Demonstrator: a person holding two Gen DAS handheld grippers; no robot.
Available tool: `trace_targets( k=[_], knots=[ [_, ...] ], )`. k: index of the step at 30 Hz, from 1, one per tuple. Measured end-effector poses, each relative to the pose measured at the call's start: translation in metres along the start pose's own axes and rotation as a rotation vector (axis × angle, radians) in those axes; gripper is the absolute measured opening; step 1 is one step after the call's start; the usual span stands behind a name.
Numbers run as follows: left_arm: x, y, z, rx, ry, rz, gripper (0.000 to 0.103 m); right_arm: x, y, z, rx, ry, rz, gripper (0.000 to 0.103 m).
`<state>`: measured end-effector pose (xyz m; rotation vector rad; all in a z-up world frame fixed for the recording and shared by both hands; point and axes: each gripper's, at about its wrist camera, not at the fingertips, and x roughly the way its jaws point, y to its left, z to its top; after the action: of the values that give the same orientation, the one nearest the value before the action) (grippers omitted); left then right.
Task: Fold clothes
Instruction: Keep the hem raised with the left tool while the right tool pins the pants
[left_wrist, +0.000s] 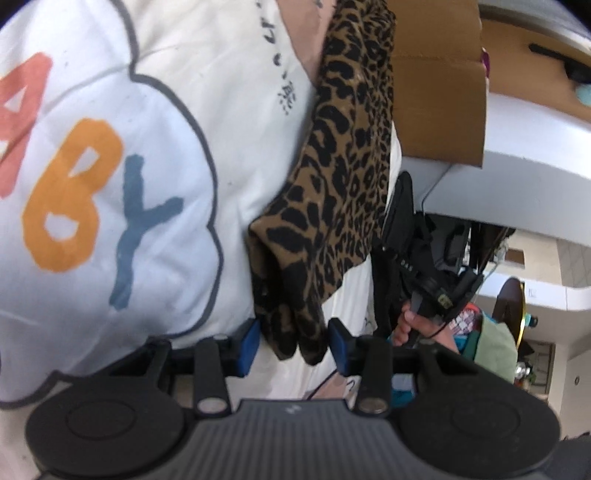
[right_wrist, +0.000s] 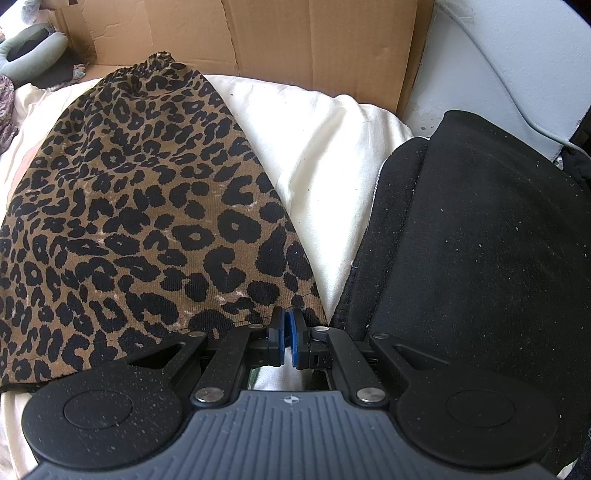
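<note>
A leopard-print garment (right_wrist: 129, 206) lies spread on a cream sheet (right_wrist: 317, 155), its elastic waistband at the far end. My right gripper (right_wrist: 287, 334) is shut on the garment's near hem corner. In the left wrist view the same garment (left_wrist: 332, 184) hangs as a bunched fold. My left gripper (left_wrist: 293, 343) is open, its blue pads either side of the fold's lower end, which lies between the jaws. The right gripper and the hand holding it (left_wrist: 413, 317) show just to the right of the fold.
A folded black garment (right_wrist: 480, 240) lies right of the leopard one. A cardboard sheet (right_wrist: 258, 37) stands behind, also in the left wrist view (left_wrist: 436, 92). A white cloth with "BABY" lettering (left_wrist: 92, 192) fills the left. More clothes (right_wrist: 33, 48) sit at far left.
</note>
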<state>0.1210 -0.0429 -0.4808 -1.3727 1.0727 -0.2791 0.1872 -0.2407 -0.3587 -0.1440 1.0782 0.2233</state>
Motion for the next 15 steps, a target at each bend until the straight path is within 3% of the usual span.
trace_targets(
  k=[9,15],
  knots=[
    [0.001,0.002,0.022,-0.075,-0.061,-0.04,0.043,0.0,0.001,-0.001,-0.003,-0.005,-0.001,0.007],
    [-0.016,-0.01,0.022,-0.051,-0.121,-0.051,0.042,0.0,0.0,-0.002,-0.004,-0.008,0.005,0.007]
  ],
)
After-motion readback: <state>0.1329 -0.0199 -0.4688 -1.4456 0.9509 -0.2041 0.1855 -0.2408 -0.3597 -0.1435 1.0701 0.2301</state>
